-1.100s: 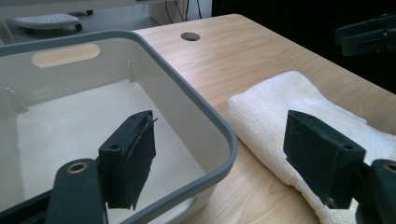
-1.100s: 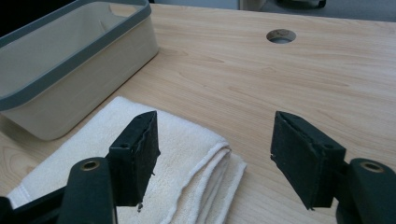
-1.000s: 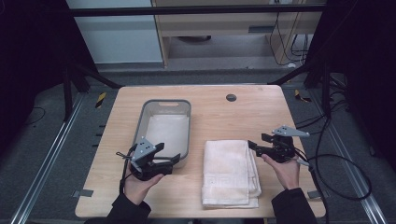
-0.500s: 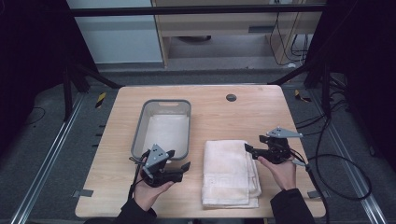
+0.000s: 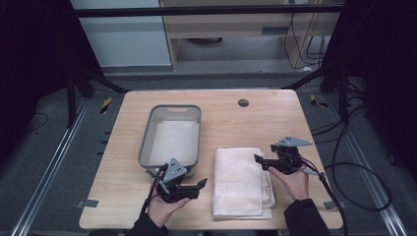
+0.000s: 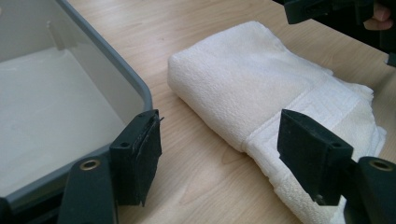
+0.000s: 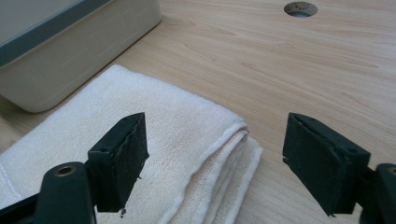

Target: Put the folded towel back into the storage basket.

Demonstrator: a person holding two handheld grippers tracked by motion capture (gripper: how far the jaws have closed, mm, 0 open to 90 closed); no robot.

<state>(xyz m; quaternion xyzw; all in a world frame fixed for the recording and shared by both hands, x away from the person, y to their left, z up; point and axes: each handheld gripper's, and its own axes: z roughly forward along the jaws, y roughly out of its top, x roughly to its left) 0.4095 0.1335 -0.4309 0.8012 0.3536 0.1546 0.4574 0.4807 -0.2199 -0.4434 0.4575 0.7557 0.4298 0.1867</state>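
A folded white towel (image 5: 242,182) (image 6: 243,79) (image 7: 154,121) lies flat on the wooden table, right of a grey tub (image 5: 169,107) (image 6: 119,70) (image 7: 84,42). My left gripper (image 5: 199,184) (image 6: 224,158) sits low at the towel's left edge, in front of the tub's near corner. It is open, its jaws have just been closing a little, and they grip nothing. My right gripper (image 5: 259,161) (image 7: 224,158) hovers at the towel's far right corner. Its jaws have just been opening and stand wide apart, with the towel's layered edge below them untouched.
A pale cloth lines the bottom of the tub. A round cable hole (image 5: 243,103) (image 7: 300,8) sits in the table's far side. Cables trail off the right edge of the table (image 5: 305,128). Bare wood surrounds the towel.
My left gripper has moved right from in front of the tub toward the towel's left edge and sunk lower. The right gripper has stayed at the towel's right corner, its jaws wider.
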